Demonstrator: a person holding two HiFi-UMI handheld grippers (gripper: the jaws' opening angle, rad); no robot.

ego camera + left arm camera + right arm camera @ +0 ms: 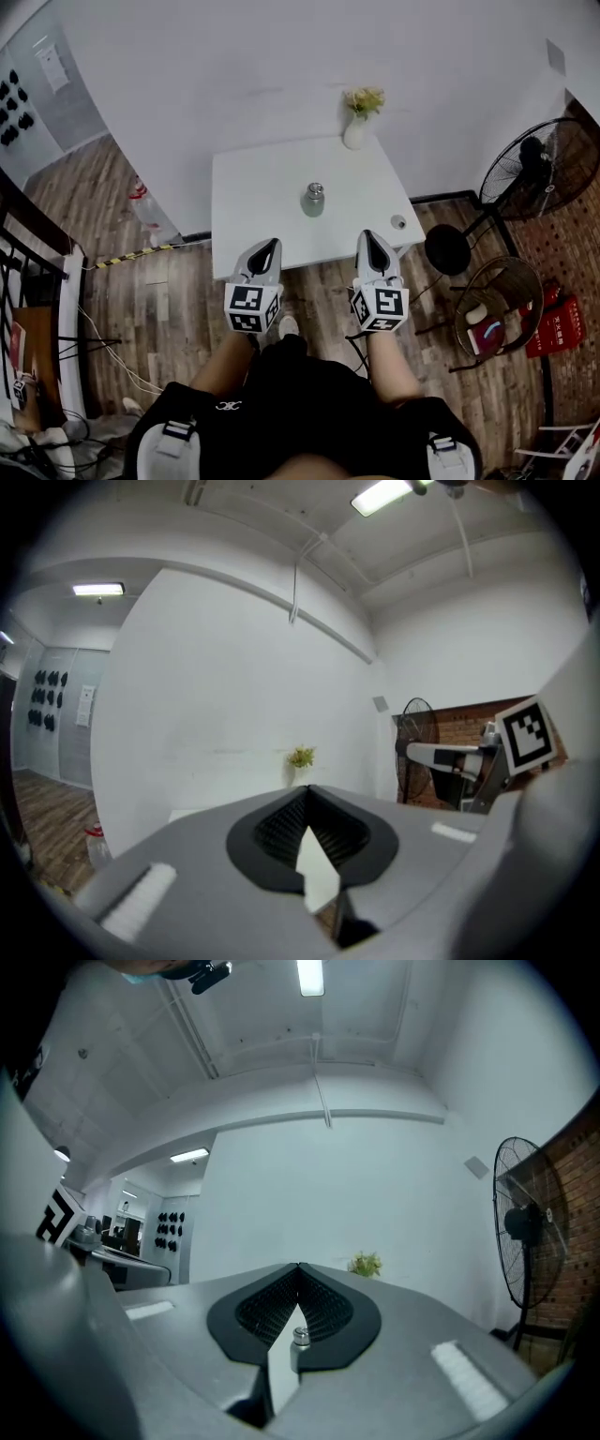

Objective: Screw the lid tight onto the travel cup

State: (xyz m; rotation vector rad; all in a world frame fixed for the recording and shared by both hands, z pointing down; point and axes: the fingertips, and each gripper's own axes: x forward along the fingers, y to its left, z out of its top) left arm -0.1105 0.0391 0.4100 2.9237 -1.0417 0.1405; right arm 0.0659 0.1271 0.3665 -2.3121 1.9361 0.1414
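Note:
A steel travel cup (pixel 313 199) stands upright in the middle of the white table (pixel 253 206). A small round lid (pixel 398 222) lies apart from it near the table's right front corner. My left gripper (pixel 265 251) hovers over the front edge, shut and empty. At the same edge, to the right, my right gripper (pixel 374 244) is also shut with nothing in it. In the right gripper view the cup (pixel 300 1338) shows far off through the slit below the closed jaws (pixel 299 1269). The left gripper view shows its closed jaws (pixel 307 794) and no cup.
A white vase with a yellow-green plant (pixel 357 122) stands at the table's back edge against the wall. A black floor fan (pixel 534 169) and a wire basket chair (pixel 497 309) are on the right. A plastic bottle (pixel 145 206) sits on the wooden floor at left.

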